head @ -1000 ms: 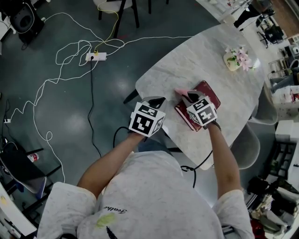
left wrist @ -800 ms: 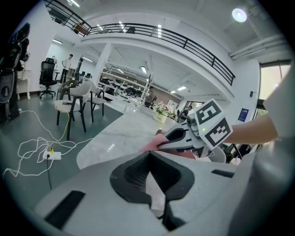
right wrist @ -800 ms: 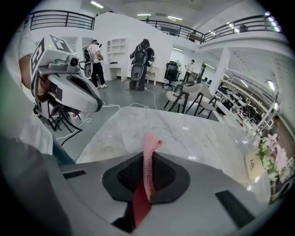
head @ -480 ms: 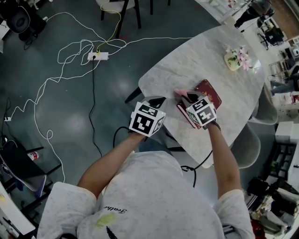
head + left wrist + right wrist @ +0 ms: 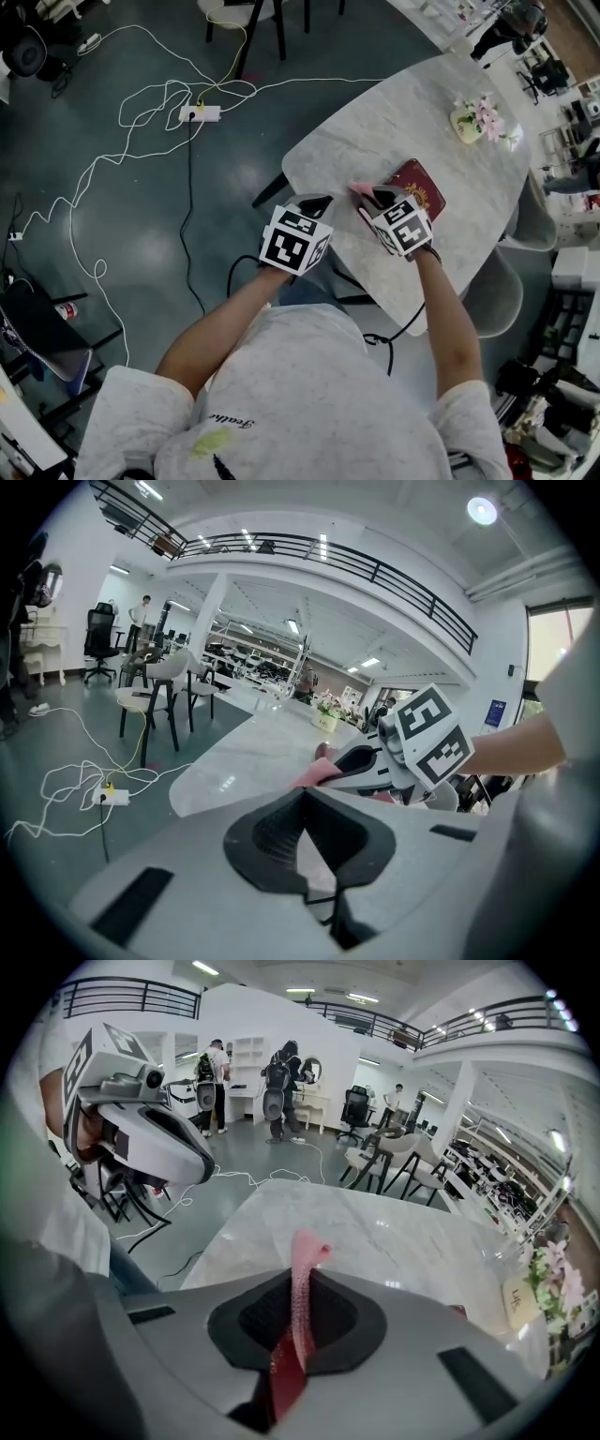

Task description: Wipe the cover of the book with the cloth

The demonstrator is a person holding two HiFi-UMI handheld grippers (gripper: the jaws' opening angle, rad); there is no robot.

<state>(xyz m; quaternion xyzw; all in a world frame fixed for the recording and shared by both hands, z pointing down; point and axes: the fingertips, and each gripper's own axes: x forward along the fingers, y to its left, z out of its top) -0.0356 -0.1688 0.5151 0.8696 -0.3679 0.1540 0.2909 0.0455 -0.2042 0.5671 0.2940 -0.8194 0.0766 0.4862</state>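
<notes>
The right gripper point(image 5: 302, 1286) has its 2 jaws pressed together on the pink cloth point(image 5: 306, 1249). A thin fold runs down between the dark pads and a short tip sticks out past them, over the marble. In the head view this right gripper point(image 5: 382, 196) is over the left end of the dark red book point(image 5: 425, 186), and the cloth point(image 5: 360, 189) pokes out to the left of the jaw tips. That view does not show whether the cloth presses on the cover.

The book lies flat on the near side of the white marble table point(image 5: 375, 131), close to the near edge, and the gripper's marker cube hides its near end.

The left gripper point(image 5: 302, 799) has its jaws closed tip to tip with nothing between them. In the head view the left gripper point(image 5: 315, 200) sits at the table's near-left edge, just left of the right gripper and apart from the book.

Far right on the table, well apart from the book, stands a small pot of pale flowers point(image 5: 476, 119).

On the dark floor to the left, a white power strip point(image 5: 202, 113) lies among loose white cables point(image 5: 94, 169).
</notes>
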